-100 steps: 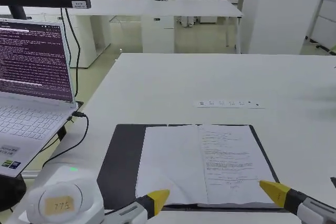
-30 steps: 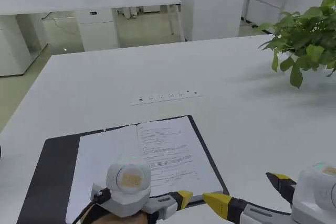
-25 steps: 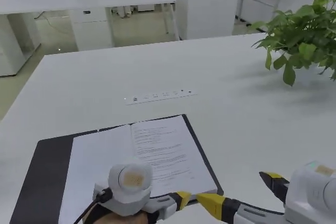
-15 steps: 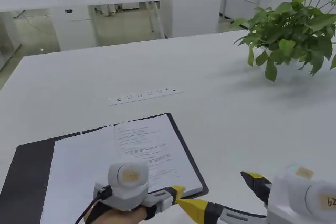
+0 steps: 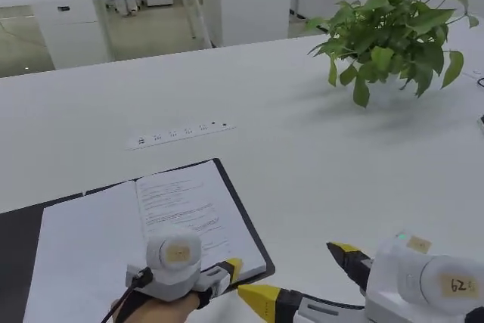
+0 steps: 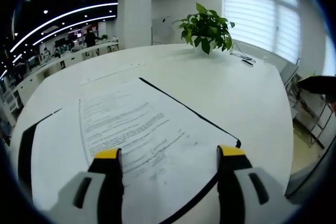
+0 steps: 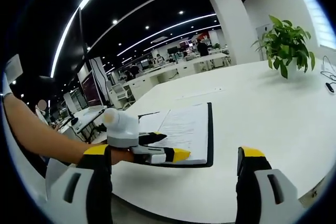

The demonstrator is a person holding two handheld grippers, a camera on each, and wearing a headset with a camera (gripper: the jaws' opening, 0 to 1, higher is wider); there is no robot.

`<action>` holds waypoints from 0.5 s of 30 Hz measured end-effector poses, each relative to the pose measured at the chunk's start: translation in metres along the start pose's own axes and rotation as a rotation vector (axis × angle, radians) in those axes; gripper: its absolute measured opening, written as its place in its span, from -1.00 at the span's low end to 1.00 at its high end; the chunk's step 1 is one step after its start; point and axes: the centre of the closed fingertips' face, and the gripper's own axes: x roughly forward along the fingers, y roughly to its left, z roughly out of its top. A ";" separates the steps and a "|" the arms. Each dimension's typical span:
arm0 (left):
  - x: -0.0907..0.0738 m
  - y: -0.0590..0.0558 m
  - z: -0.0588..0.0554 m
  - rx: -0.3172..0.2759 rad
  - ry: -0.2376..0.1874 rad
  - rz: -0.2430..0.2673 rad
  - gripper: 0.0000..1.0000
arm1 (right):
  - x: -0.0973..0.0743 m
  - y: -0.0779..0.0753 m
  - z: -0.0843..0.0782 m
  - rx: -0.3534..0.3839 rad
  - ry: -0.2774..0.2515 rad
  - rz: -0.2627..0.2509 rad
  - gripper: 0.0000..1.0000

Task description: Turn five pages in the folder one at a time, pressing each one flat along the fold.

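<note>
The folder [image 5: 98,240] lies open on the white table [image 5: 340,164], near and to the left. The left gripper [image 6: 170,155] is over the near right corner of the printed page [image 5: 181,202], jaws apart and holding nothing. The right gripper [image 5: 296,274] is just to its right, over the table, jaws wide apart. A green plant [image 5: 386,28] stands far right.

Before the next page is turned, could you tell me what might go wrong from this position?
1. The left gripper is open at the near right corner of the printed page. Closing there could pinch several sheets instead of one.
2. The right gripper hovers open over the bare table, off the folder. Nothing pins the folder, so it may slide as the page lifts.
</note>
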 end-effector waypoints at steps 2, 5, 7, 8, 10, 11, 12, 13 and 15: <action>0.003 0.000 -0.004 0.010 0.005 0.006 0.39 | 0.000 -0.001 -0.001 0.001 0.006 -0.003 0.98; 0.003 -0.001 -0.006 0.040 -0.005 0.021 0.36 | -0.002 -0.001 -0.002 -0.007 0.009 -0.004 0.98; 0.003 -0.001 -0.007 0.039 -0.016 0.029 0.34 | -0.002 -0.003 -0.003 -0.004 0.010 -0.007 0.97; 0.003 -0.001 -0.007 0.039 -0.026 0.032 0.34 | -0.003 -0.004 -0.004 0.001 0.013 -0.011 0.97; 0.003 -0.001 -0.007 0.045 -0.037 0.032 0.32 | -0.003 -0.004 -0.006 0.004 0.020 -0.013 0.96; 0.002 -0.001 -0.007 0.045 -0.044 0.029 0.31 | -0.003 -0.004 -0.006 0.005 0.019 -0.012 0.96; 0.002 -0.001 -0.007 0.044 -0.047 0.029 0.31 | -0.003 -0.004 -0.006 0.005 0.020 -0.012 0.96; 0.002 -0.001 -0.007 0.043 -0.055 0.028 0.31 | -0.003 -0.004 -0.007 0.003 0.022 -0.011 0.96; 0.002 -0.001 -0.008 0.043 -0.074 0.027 0.31 | -0.003 -0.003 -0.008 0.000 0.027 -0.009 0.96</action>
